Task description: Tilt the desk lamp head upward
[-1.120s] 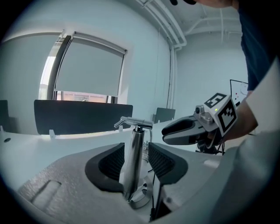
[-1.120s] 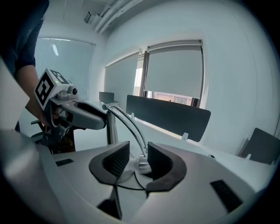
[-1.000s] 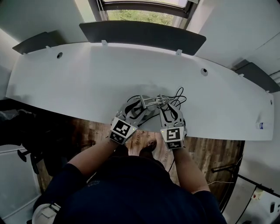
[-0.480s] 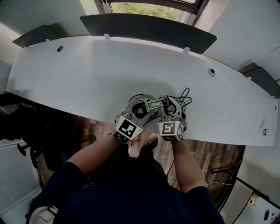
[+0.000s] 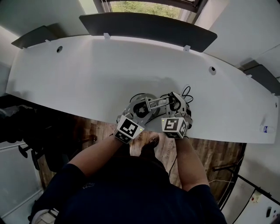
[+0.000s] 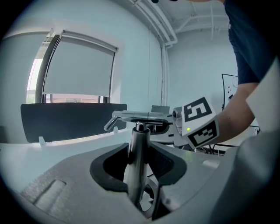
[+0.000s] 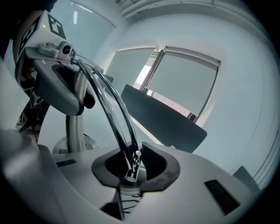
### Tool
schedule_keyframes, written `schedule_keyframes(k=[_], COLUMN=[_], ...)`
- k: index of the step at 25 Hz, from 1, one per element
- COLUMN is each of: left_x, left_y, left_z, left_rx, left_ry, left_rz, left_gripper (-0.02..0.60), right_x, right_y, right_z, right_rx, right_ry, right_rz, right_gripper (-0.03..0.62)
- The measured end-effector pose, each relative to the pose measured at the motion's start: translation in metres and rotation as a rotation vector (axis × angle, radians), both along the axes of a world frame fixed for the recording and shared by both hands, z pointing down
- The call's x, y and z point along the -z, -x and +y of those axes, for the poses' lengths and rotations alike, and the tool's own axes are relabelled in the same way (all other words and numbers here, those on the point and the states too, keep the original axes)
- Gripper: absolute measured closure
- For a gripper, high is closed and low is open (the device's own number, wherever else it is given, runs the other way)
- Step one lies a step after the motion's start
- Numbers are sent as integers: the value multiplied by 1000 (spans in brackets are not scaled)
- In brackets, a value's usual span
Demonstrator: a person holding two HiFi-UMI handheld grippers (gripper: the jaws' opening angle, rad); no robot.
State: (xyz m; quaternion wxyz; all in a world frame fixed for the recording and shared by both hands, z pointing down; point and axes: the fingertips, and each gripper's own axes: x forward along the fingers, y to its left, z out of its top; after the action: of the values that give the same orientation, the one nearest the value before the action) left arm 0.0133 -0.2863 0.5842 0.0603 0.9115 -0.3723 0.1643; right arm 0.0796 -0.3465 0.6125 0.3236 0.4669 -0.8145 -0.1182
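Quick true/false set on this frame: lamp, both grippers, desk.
1. The left gripper has the lamp post between its fingers. True; they have just been closing.
2. The right gripper is empty. False: the lamp head sits between its fingers, which have just been closing.
3. The lamp stands at the far edge by the window. False: it is at the near edge.
4. The desk is white. True.

Head view looks steeply down; both gripper views closely share the lamp (image 6: 136, 153).
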Motion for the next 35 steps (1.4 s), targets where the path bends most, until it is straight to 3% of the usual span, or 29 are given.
schedule_keyframes(k=[10,18,29,35], left_x=[-5,-4,-8,-8], left_y=[-1,-2,-6,-8], left_z=[3,6,8,7], left_rx=[12,-12,-31,-23], left_ry=[39,32,-10,-29], left_rz=[61,41,32,49], left_gripper=[446,446,448,451], right_x=[63,116,166,179], right_y=[-21,-15,14,26], right_z=[-5,2,19,28], right_rx=[0,34,126,132], right_ry=[-208,-356,-490,-535], right_rz=[412,683,987,1086], right_gripper=[520,505,480,479])
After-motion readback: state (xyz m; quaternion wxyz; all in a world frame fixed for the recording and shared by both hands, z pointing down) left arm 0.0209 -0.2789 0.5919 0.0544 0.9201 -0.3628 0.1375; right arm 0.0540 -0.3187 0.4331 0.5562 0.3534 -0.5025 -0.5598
